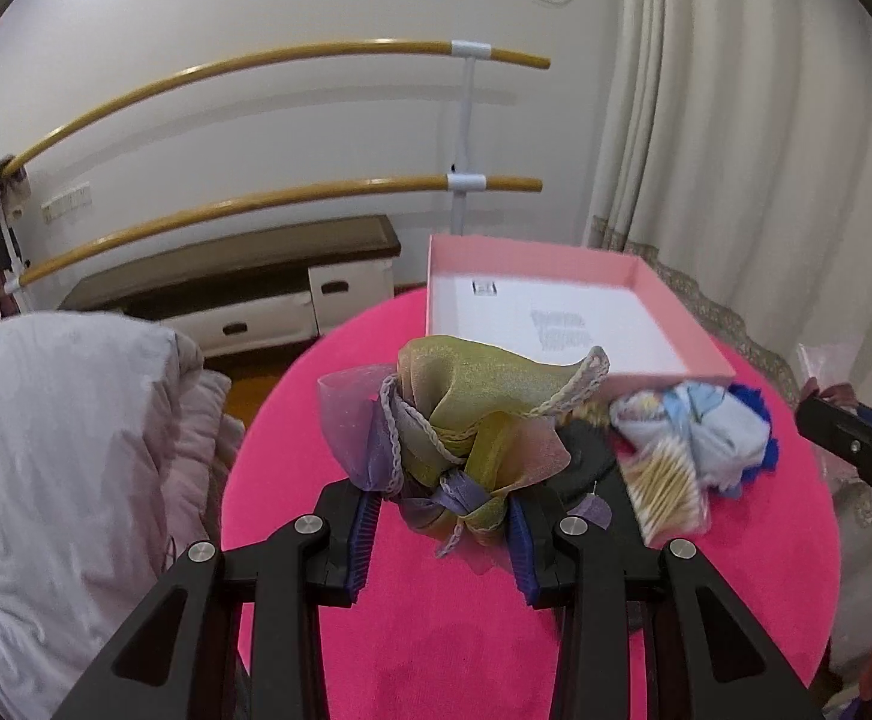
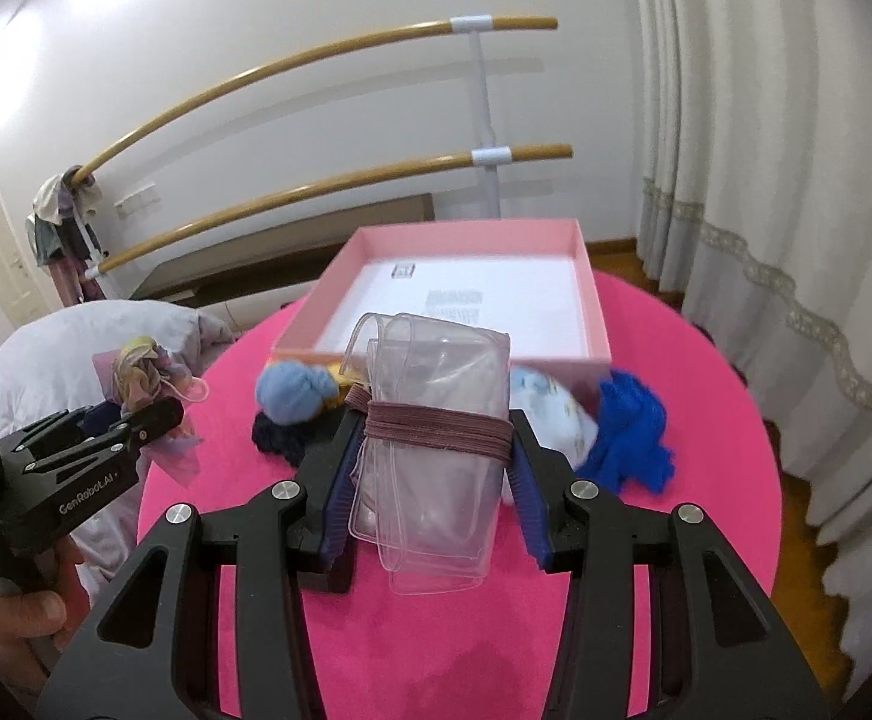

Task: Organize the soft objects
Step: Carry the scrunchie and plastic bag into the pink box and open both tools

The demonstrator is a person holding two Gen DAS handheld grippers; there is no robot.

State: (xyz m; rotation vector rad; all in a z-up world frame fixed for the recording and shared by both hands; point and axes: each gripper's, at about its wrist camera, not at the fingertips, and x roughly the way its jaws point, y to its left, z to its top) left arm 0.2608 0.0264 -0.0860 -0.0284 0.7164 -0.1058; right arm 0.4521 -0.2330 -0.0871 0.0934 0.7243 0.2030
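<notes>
Round pink counter (image 2: pixel 706 420) carries, beyond the right gripper (image 2: pixel 430 480): open pink box (image 2: pixel 586 300), blue cloth (image 2: pixel 631 432), light-blue ball (image 2: pixel 292 393), dark knit item (image 2: pixel 277 441).

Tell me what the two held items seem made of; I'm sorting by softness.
Scrunchie: sheer organza-like fabric, shimmery, translucent at its edges, corded trim. Clear pouch bundle: likely soft vinyl, glossy and see-through, bound by a brownish elastic band.

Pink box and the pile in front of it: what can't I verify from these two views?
- Print on the pink box floor: blurred in both views, unreadable.
- Dark item in the left wrist view: mostly hidden behind the organza scrunchie.
- Printed cloth in the right wrist view: partly covered by the clear pouch.
- Right tongs in the left wrist view: cut off by the frame edge.
</notes>
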